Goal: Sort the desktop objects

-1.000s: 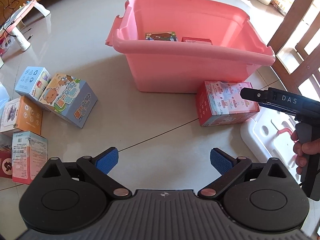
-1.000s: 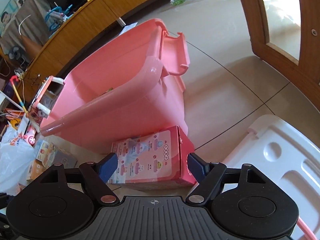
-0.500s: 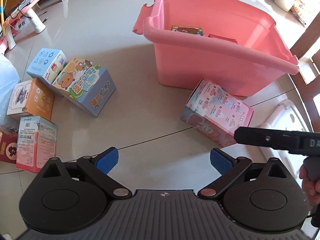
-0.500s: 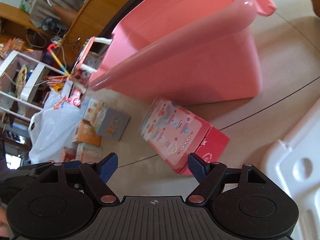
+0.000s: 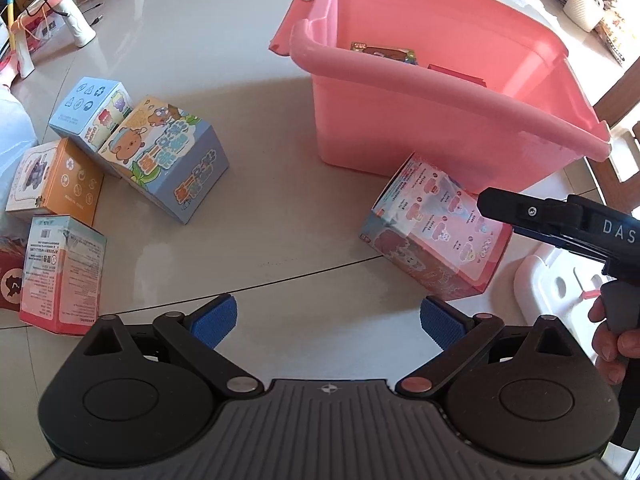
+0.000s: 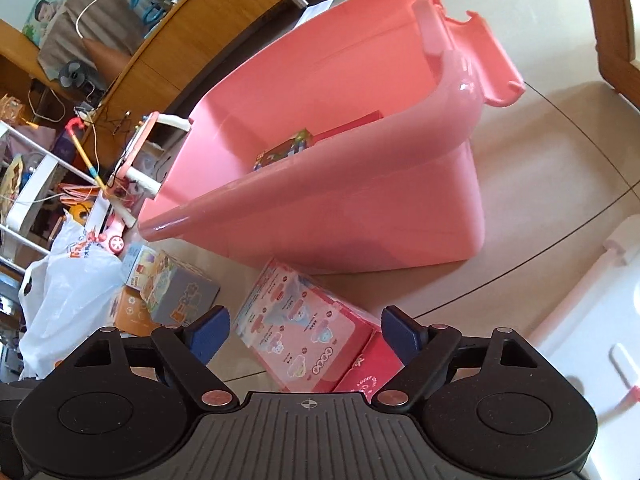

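Straddling the pink box (image 6: 308,336) now, my right gripper (image 6: 306,334) sits spread, pads off it; a second ago the box lay square, now it's skewed beside the bin (image 6: 360,216). My left gripper (image 5: 326,322) hangs spread, empty.

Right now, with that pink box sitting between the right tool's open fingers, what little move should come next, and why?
Probably close the right gripper on the pink box. Its jaws stand open on either side of the box, which lies on the floor beside the pink bin where other boxes already sit.
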Motion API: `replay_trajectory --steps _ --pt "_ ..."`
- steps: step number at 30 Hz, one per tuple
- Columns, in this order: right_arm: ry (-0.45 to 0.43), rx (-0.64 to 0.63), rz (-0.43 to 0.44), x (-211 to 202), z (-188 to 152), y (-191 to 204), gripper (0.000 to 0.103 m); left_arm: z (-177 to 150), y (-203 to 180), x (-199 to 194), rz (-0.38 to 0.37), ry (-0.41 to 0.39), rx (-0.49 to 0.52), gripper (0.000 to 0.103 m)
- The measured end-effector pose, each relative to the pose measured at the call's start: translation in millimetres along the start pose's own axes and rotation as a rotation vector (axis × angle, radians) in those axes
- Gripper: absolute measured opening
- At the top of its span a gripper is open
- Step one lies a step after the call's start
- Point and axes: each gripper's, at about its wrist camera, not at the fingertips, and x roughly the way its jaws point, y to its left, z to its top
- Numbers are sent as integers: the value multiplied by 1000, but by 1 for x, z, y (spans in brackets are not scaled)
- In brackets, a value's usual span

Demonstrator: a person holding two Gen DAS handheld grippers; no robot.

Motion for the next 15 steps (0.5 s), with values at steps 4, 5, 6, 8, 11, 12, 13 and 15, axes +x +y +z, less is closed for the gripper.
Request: replay_trajectory --steps 4,5,6,8,11,12,13,15 --pt "37 38 57 12 0 2 85 -2 6 5 14 16 -22 101" --pt "65 57 88 13 -1 2 85 -2 8 7 17 20 -27 101" --pt "97 74 127 15 -3 2 85 -2 8 8 22 18 -28 101" --pt "154 107 203 17 -9 2 85 -3 8 9 26 20 -30 101" --pt "216 167 293 15 -20 -1 85 -3 7 14 33 24 -44 101" --pt "220 166 293 12 -21 -1 84 -2 6 18 37 27 -51 101" --pt "201 163 276 7 -22 -3 84 0 5 21 40 29 -58 101" --pt "130 184 247 -10 -20 -11 85 3 1 28 34 29 -79 101"
